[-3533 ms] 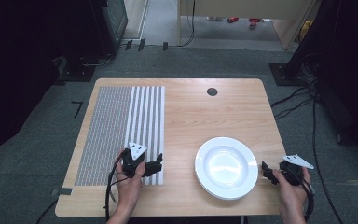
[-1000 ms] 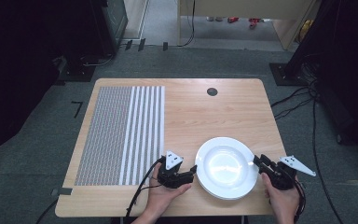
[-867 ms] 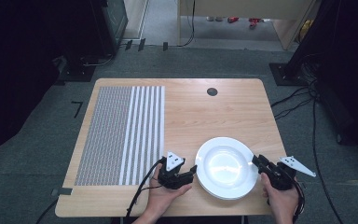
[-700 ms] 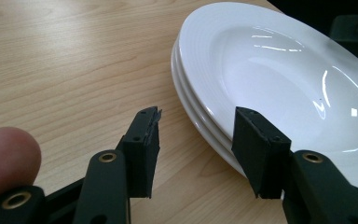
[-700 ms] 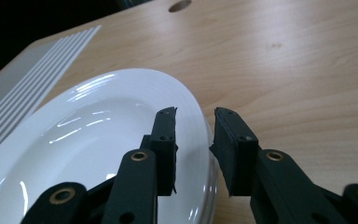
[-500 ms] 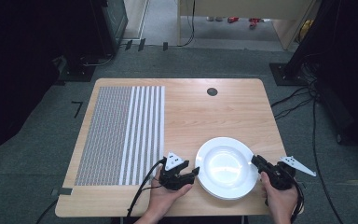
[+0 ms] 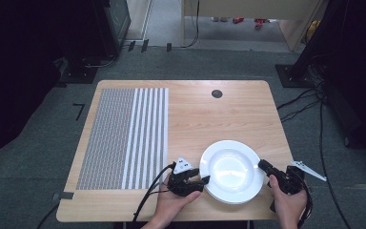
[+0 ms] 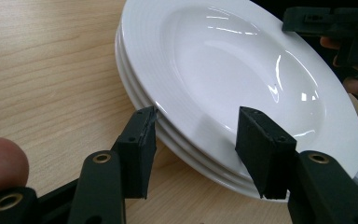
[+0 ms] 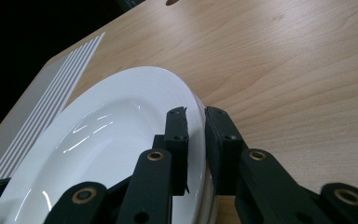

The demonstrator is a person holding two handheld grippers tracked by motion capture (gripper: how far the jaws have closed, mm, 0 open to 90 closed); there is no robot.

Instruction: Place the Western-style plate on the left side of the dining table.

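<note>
Bright overhead light, glare streaks on plate (image 8: 242, 60), dark surroundings.

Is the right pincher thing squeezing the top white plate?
Touching. In the right gripper view, the right gripper's black jaws pinch the rim of the top round white ceramic plate.

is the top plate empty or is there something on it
Empty. The top plate on the stack shows only bare white glaze with light reflections; nothing lies in its bowl.

White plates (image 7: 230, 171) on wooden table (image 7: 228, 114) — claws at both rims
</note>
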